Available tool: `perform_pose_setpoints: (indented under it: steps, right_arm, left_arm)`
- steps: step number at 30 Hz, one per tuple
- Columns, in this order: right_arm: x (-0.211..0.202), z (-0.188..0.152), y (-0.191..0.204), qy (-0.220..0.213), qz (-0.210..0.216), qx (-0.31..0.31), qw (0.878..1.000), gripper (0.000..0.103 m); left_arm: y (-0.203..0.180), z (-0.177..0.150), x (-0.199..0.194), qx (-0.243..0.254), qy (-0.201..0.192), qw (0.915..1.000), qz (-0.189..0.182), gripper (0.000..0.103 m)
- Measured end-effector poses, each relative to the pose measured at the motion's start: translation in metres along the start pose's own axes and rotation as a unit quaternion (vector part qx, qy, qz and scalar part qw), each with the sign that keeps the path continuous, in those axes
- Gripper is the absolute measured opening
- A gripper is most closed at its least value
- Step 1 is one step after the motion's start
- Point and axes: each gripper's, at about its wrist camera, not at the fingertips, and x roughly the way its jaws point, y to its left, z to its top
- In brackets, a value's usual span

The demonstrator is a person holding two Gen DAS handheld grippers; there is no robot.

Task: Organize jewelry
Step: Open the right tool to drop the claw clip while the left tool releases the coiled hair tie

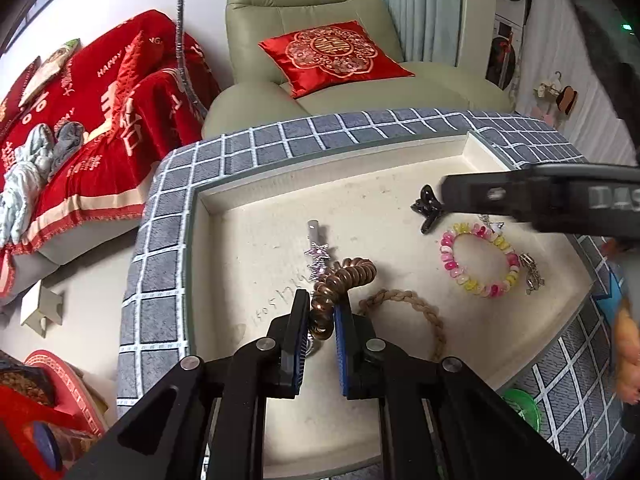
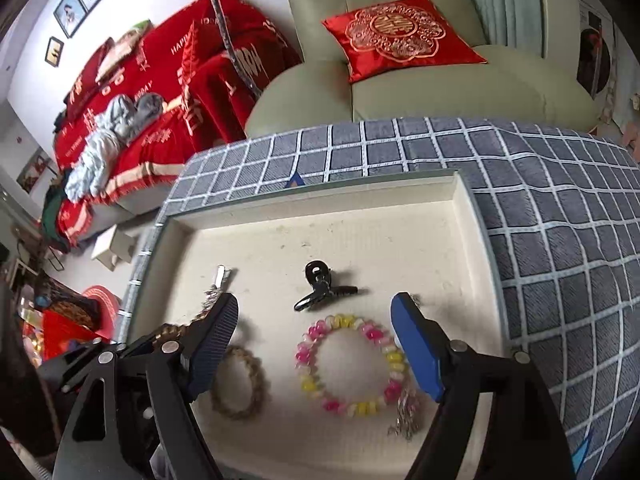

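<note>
TRAY [image 1: 208, 240], cream, shallow, raised rim, sits on grey checked cloth [image 1: 160, 240]. Carries all jewelry items.

ITEM 1: spiral hair tie [image 1: 340, 280], bronze coil. Loc: near tray's front edge, left of centre. Status: clamped between pads of left gripper [image 1: 322, 320]; jaws nearly closed, coil squeezed betw. them, upper loop free beyond the tips. Whether lifted off tray floor or dragging: can't tell.

ITEM 2: star hair clip [image 1: 316, 252], silver w/ pink stars. Loc: just behind item 1, toward tray's left side; lower end touching or overlapped by the coil.

ITEM 3: braided band [image 2: 240, 380], tan. Loc: front edge, just right of left gripper. Not held.

ITEM 4: claw clip [image 2: 320, 286], black. Loc: tray centre-right, behind bracelet. In left view, tip of right gripper's finger overlaps it; contact unclear.

ITEM 5: beaded bracelet [image 2: 352, 364], pink/yellow/white. Loc: right half of tray, betw. the spread fingers of right gripper [image 2: 316, 344]. Jaws wide apart, nothing gripped, hanging above it.

ITEM 6: silver chain piece [image 2: 406, 412]. Loc: just beside bracelet's right rim, toward tray's front right corner.

STEP (est.): pick-up of item 1 by left; right staged over item 5, prob. next pick.

NEXT MOVE NEEDS: lift coil straight up so it doesn't snag item 2; coil is springy, may slip or bounce, so keep firm pinch. Right must descend and close on one side of bead ring only, avoiding chain. Destination for items: not visible.
</note>
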Motion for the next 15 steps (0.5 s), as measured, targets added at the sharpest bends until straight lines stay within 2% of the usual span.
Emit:
perform_pose_setpoints:
  steps: [6,15]
  right_arm:
    - [-0.026,-0.012,-0.01,-0.019,0.02,0.028,0.999,0.085]
    - [-0.042,-0.031,-0.023,-0.022,0.03,0.055,0.998,0.086]
  left_arm:
    - [0.002,-0.002,-0.003,-0.001,0.0,0.9999,0.013,0.029]
    - [0.002,-0.007,0.002,0.004,0.015,0.9997,0.018,0.029]
